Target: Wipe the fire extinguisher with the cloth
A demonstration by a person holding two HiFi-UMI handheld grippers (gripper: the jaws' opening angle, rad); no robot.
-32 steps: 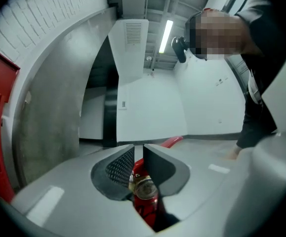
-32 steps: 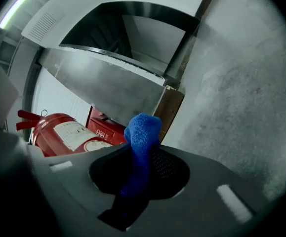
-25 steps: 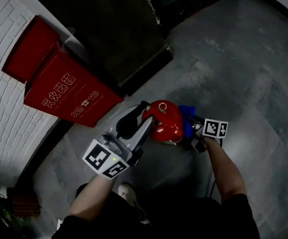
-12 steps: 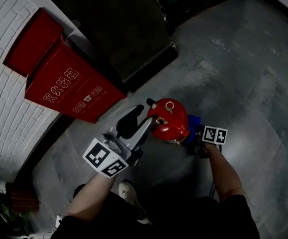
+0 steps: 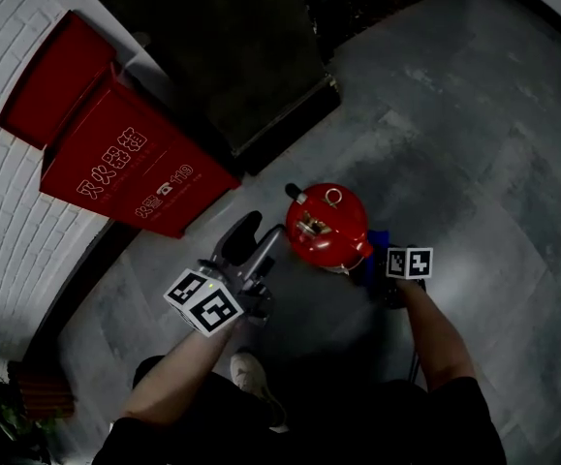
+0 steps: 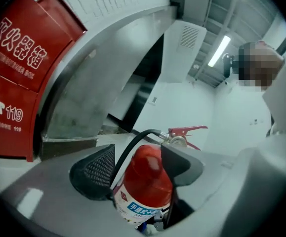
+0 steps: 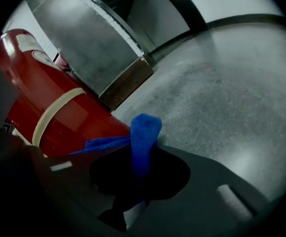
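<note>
Grey stone floor [image 5: 474,163] by a white brick wall [image 5: 9,221], w/ a red cabinet marked 119 [image 5: 125,172] at the floor's left edge. Red steel fire extinguisher cylinder [image 5: 328,226] stands upright on the floor, well out from that edge, near the corner of a grey metal-clad pillar [image 6: 93,93].

Left gripper [image 6: 138,166]: jaws have just been opening, now spread wide either side of the cyl's shoulder, pads not pressing it. Right gripper [image 7: 143,169]: jaws together, pinching a soft blue cloth [image 7: 143,132] whose free flap seems to touch the cyl's lower side.

Handling, prob.: cyl heavy & rigid, paint smooth & slippery, round, so it may rock or tip if pushed high up. Best hold = neck under the red lever [image 6: 187,131], or flanks at the shoulder. Avoid the black hose [image 6: 133,144], it flexes. Cloth limp & light, needs a firm pinch.
</note>
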